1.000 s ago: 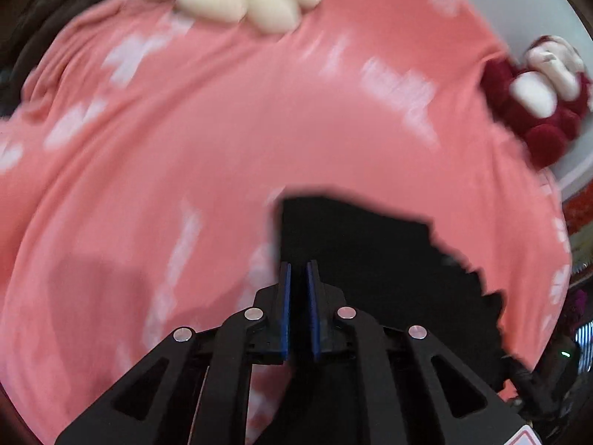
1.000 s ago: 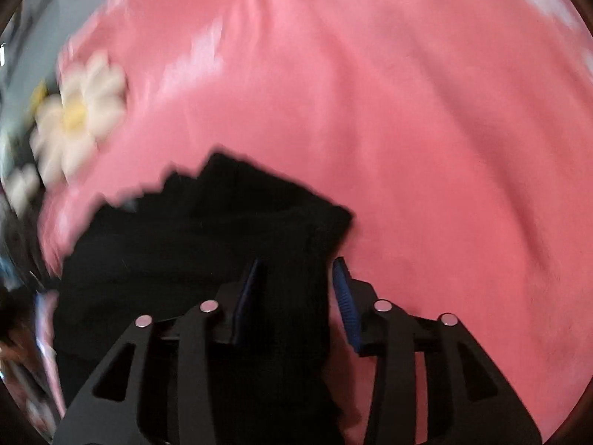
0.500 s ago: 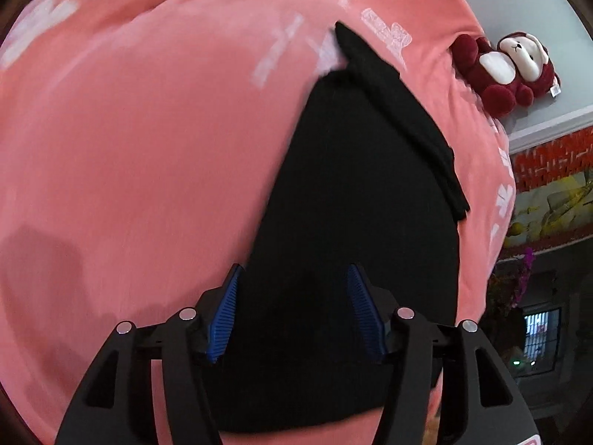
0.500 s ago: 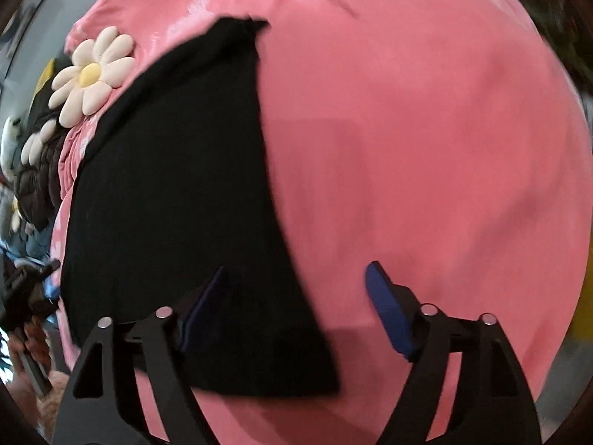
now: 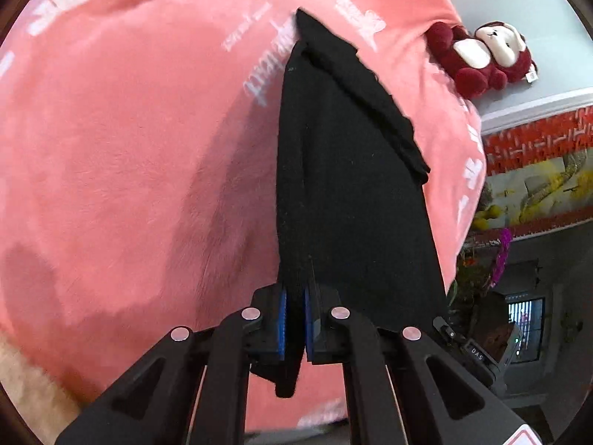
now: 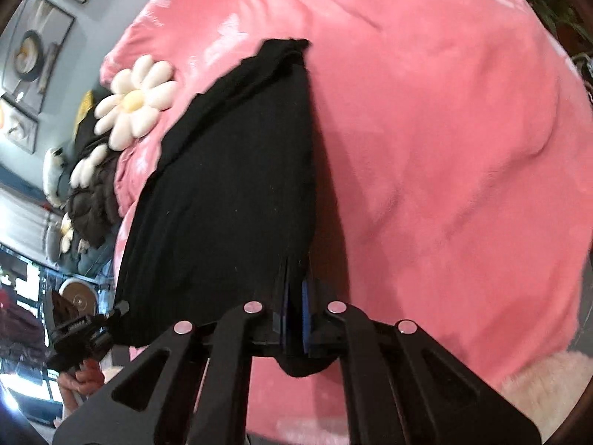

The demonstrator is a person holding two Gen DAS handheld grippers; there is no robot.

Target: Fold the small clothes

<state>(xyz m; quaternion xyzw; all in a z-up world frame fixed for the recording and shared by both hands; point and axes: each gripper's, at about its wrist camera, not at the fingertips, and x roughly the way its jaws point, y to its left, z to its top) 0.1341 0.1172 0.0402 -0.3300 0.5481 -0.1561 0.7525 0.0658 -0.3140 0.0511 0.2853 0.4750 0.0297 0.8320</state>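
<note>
The left gripper (image 5: 294, 320) has its blue-padded fingers clamped on the near corner of the black garment (image 5: 348, 193), which stretches away toward 12 o'clock across the pink blanket (image 5: 129, 148), a folded band along its far edge. The right gripper (image 6: 294, 319) likewise pinches the garment's other near corner, the cloth spreading toward 11 o'clock. A red plush toy (image 5: 481, 59) lies at 2 o'clock in the left view, and a daisy cushion (image 6: 135, 102) at 10 o'clock in the right.
</note>
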